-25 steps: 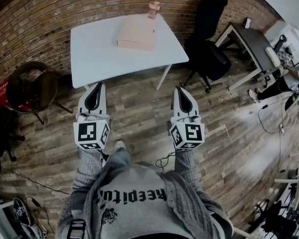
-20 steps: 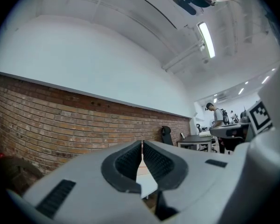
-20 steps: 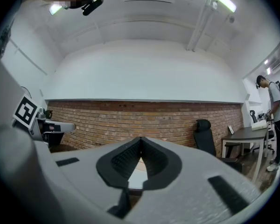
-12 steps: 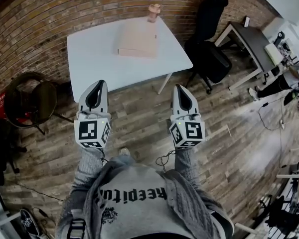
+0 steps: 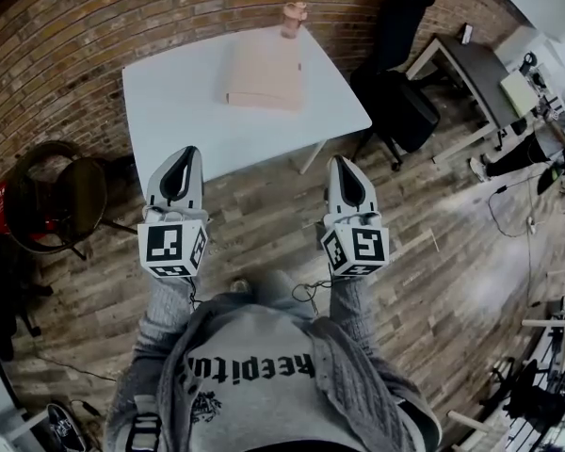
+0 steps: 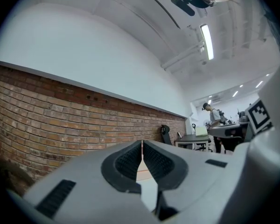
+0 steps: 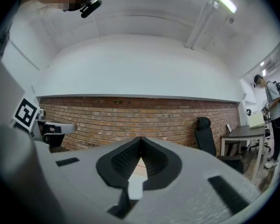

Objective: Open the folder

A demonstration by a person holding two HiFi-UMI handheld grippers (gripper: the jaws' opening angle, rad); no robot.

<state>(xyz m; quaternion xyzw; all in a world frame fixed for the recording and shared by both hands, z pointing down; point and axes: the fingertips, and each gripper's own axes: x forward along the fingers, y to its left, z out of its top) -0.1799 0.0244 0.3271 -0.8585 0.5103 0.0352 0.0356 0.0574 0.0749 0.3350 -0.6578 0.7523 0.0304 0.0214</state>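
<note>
White table (image 5: 174,111) is shown with a closed folder (image 5: 264,72) on its far half, judged light and bendy, best taken at the cover's free edge; left gripper (image 5: 183,153) and right gripper (image 5: 343,161) are held shut, empty, before the table.

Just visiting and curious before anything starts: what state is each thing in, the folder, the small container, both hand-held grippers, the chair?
Pale peach card folder: closed, lying flat on the white table.
Small pinkish container: upright, at the table's far edge.
Left gripper: shut, nothing between its jaws.
Right gripper: shut, nothing between its jaws.
Black office chair: unoccupied.
</note>
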